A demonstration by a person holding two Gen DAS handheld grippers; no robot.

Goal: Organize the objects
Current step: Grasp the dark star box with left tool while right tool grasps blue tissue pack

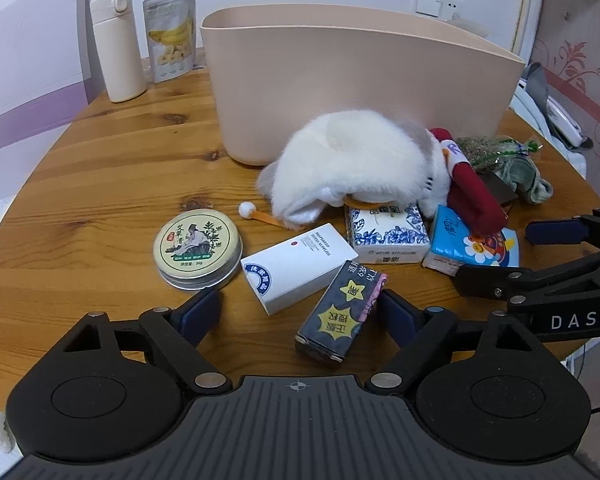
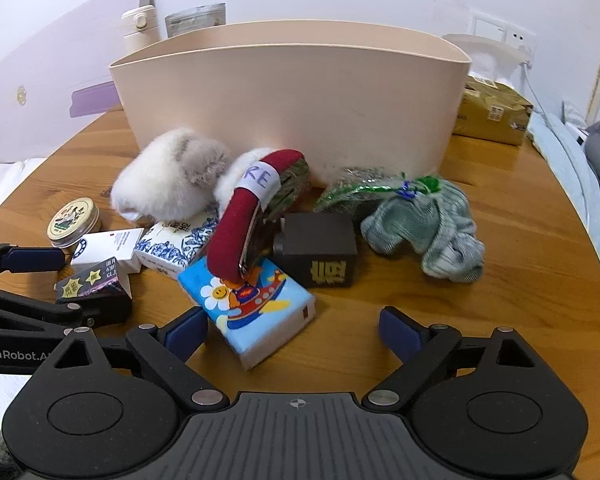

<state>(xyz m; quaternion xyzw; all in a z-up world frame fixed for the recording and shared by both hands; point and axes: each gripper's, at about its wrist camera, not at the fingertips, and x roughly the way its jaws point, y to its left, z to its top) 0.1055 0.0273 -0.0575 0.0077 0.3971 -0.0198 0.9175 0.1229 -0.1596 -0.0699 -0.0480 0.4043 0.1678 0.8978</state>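
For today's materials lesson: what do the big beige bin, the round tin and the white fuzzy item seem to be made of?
Beige bin: likely matte plastic, with smooth thin walls.
Round tin: apparently metal, with a shiny silver rim and printed lid.
White fuzzy item: plush fabric with long soft fibres.

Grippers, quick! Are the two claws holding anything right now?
Left gripper: open, holding nothing; the black star-printed box lies between its fingers, ungripped.
Right gripper: open, holding nothing; the blue cartoon tissue pack sits just ahead.

Small boxes, tin and fluffy toy lie before upright beige bin.
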